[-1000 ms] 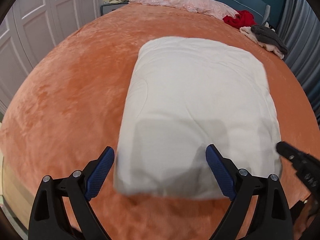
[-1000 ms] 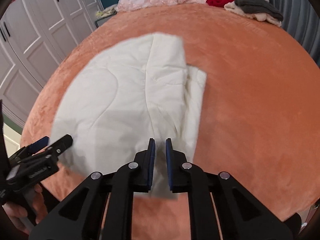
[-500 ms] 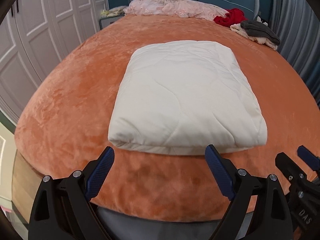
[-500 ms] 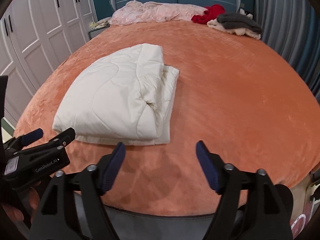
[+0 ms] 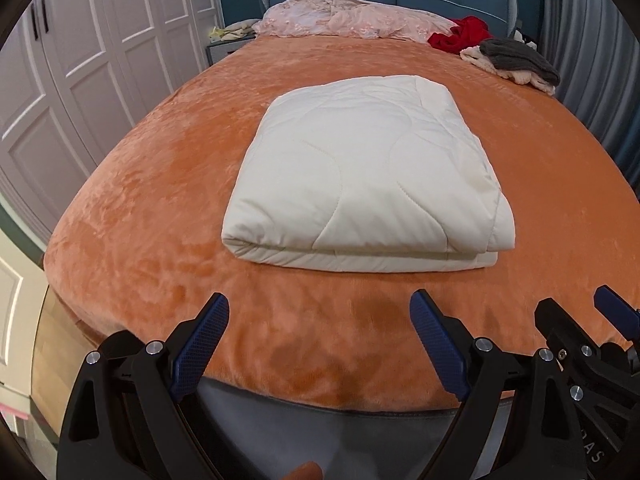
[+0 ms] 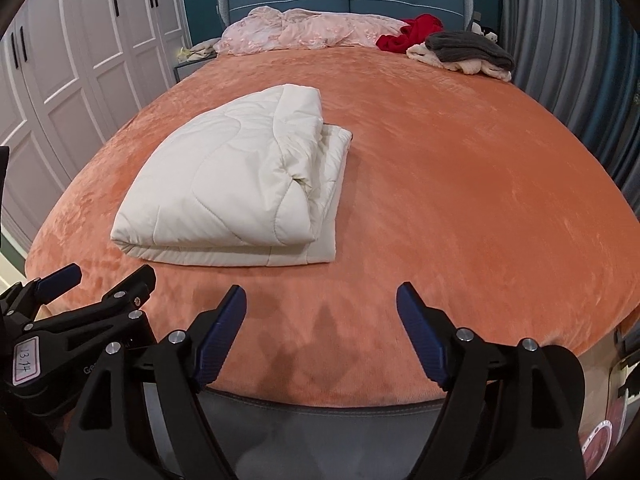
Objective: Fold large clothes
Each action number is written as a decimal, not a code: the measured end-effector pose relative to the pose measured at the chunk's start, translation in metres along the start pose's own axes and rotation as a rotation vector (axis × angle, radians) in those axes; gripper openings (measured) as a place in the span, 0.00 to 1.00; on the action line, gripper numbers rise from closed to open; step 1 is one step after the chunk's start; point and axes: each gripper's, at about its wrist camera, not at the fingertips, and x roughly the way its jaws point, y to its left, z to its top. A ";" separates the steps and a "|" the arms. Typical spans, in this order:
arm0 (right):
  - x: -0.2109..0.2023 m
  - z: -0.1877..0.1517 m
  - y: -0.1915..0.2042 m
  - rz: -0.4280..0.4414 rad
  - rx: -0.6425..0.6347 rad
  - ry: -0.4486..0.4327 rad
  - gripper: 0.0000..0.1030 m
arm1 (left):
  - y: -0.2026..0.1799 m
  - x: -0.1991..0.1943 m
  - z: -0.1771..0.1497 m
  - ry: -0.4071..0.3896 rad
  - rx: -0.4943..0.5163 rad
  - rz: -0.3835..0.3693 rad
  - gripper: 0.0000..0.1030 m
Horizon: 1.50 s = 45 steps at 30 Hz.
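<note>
Now your left gripper (image 5: 318, 344) gapes wide and empty over the bed's near edge. Ahead, the folded cream quilt (image 5: 368, 180) lies flat on the orange bedspread (image 6: 460, 184), apart from both tools. Your right gripper (image 6: 321, 336) is likewise spread wide, gripping nothing.

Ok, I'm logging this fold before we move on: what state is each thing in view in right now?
Cream quilted comforter: folded into a flat bundle, lying on the orange plush bedspread, untouched.
Left gripper: open, holding nothing.
Right gripper: open, holding nothing.
Pink floral bedding: crumpled by the headboard.
Red garment: bunched up.
Dark grey knit: heaped on pale clothes.
White wardrobe doors: closed.
</note>
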 end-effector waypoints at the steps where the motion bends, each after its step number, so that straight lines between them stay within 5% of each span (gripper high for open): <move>1: -0.001 -0.002 0.000 -0.002 0.000 0.000 0.73 | -0.001 0.000 -0.001 0.000 0.002 0.007 0.86; 45: -0.012 -0.012 -0.002 -0.011 0.008 -0.006 0.73 | -0.004 -0.014 -0.015 -0.032 0.006 0.058 0.85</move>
